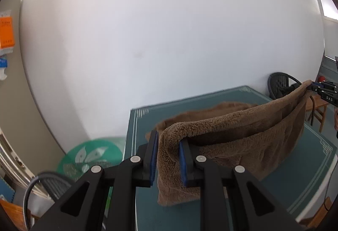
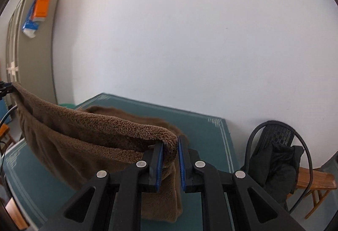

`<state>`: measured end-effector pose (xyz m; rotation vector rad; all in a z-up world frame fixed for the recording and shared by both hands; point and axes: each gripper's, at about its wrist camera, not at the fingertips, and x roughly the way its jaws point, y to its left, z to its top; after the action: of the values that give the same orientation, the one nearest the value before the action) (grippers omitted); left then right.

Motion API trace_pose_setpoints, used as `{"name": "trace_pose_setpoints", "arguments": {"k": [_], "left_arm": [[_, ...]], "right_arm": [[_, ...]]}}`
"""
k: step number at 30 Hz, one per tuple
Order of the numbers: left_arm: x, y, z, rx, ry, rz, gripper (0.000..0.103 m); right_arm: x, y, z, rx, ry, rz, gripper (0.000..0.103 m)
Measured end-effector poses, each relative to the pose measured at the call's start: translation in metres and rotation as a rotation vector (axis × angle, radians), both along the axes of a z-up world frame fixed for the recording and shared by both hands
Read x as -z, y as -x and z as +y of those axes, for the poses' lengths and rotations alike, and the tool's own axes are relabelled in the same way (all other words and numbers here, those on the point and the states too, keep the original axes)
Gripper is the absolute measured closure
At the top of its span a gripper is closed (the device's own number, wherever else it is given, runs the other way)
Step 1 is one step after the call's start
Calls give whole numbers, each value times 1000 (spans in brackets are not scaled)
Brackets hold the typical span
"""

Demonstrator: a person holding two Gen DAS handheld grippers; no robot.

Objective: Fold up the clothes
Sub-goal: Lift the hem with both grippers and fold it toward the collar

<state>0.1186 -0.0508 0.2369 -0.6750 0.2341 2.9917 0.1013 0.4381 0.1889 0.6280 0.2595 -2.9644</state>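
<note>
Two grippers share one brown towel (image 1: 232,136), each clamped on a corner of the same long edge. The left gripper (image 1: 168,157) has its blue pads pressed into a thick bunch of pile, the cloth spilling over the right-hand finger and hanging down between the jaws. The right gripper (image 2: 170,159) pinches its own corner the same way, with a fold of towel caught between its pads and a flap dropping below them. From the left wrist view the right gripper shows far off at the towel's other end, so the two are well apart and the edge between them sags only slightly.

Outward from the tools, the towel hangs as a doubled sheet. Its lower part and far end rest on the green table mat (image 1: 316,146), where a rumpled heap lies toward the wall. A black chair (image 2: 278,146) draped with dark clothing stands beside the table, and a green fan (image 1: 90,157) sits on the floor at the other side.

This looks like the lift stage of a fold: held edge raised, the rest trailing on the mat. The next move probably calls for carrying both corners together, level and in step, over to the opposite edge, then lowering before letting go. Uneven heights would skew the fold.
</note>
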Motion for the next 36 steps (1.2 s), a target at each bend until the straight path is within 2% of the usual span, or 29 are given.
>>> {"name": "trace_pose_setpoints", "arguments": {"k": [7,13,22,27,36], "left_arm": [[-15,75,-2,-31,-14,29,81],[-3,149,-9,-79,-8,6,81],[52,257,-27,-134,-37,-132,81],[92,302,-30,-148,-28,-227,81],[147,346,-20,-140,19,-352,81]], "right_arm": [[-19,69,2,74,10,36,89],[-21,136,-4,118,18,23,89],[26,239,-14,168,-7,-91,89],[56,277,-23,188,-39,-155,89],[118,327,-19,208,-48,-337,89]]}}
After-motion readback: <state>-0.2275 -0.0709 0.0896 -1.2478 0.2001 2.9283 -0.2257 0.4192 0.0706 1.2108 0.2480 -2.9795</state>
